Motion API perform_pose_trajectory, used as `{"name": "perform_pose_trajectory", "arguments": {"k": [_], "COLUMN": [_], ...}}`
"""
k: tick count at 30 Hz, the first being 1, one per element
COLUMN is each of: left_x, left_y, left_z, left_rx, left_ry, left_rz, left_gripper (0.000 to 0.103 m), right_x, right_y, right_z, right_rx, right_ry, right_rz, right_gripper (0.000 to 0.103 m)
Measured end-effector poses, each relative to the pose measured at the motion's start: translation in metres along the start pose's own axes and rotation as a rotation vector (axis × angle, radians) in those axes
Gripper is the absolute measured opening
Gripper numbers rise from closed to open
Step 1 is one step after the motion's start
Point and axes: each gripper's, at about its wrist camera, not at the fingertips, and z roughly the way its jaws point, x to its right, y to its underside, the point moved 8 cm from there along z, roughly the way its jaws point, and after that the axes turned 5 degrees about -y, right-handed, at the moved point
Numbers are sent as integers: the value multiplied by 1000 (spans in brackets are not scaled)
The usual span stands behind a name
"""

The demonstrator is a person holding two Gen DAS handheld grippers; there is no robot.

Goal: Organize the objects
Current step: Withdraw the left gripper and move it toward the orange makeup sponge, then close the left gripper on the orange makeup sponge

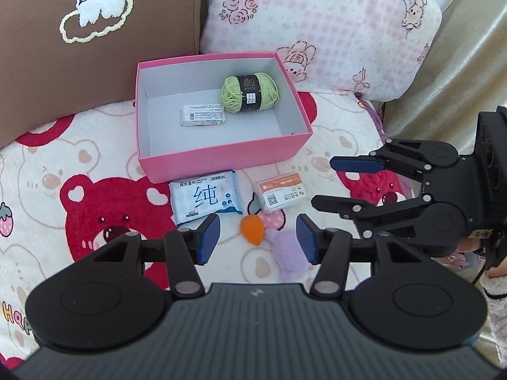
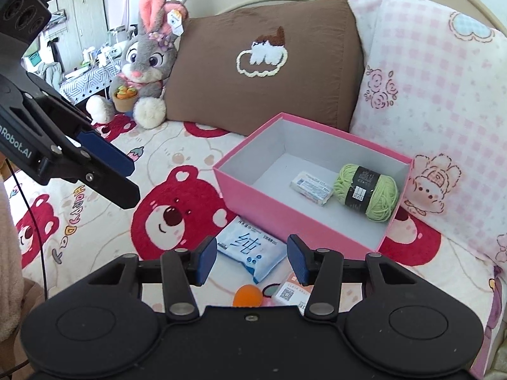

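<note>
- The left gripper is seen with its blue pads spread and nothing between them; the right gripper is likewise parted and empty (no pad presses on anything in either view).
- The pink box is set on the bear-print blanket, open side up, with a green yarn ball and a small white packet already inside.
- Four things are left outside, just beside the box's near wall: a blue wet-wipe pack, a small orange-and-white card box, an orange egg-shaped sponge and a lilac plush piece.
- The sponge lies straight ahead of the left gripper and slightly below its pads, so it is judged the nearest target; its pointed end is turned away from the plush, which touches it.
- The wipe pack lies ahead of the right gripper's pads, its long axis running slantwise toward the box corner.
- The plush touching the sponge is judged the risk: a closing pad could catch it too.
- Free floor is kept in the box's near left part, so a lift over the near wall would be unobstructed; the right gripper hangs to the right of the pile, clear of that path.
</note>
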Motion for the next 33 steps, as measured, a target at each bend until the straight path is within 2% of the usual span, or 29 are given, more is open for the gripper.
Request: {"name": "perform_pose_trajectory", "arguments": {"k": [4,11,17,20,25,33], "left_x": [7,15,18,11,-6,-19], "left_y": [1,8,12,16,21,46], "left_z": [-10,-4,19,37,63,107], "left_rx": [50,26,36,6,1,-80], "left_ry": [37,122,144,139,150,193], "left_rz": [25,73,131,128,83,26], "left_gripper": [54,56,58,58,60,60], "right_x": [-17,-44,-54,-54,-51,-37], "right_y": [0,9,20,24,30,51], "right_z": [-6,-6,6,14,30,65], "right_rx": [4,-11,-4,11,42,-21], "right_ry": [17,59,88,86,109,120], "right_rz": [-19,-26,-14,5,33,120], "right_gripper": [55,58,69,72,80,80]}}
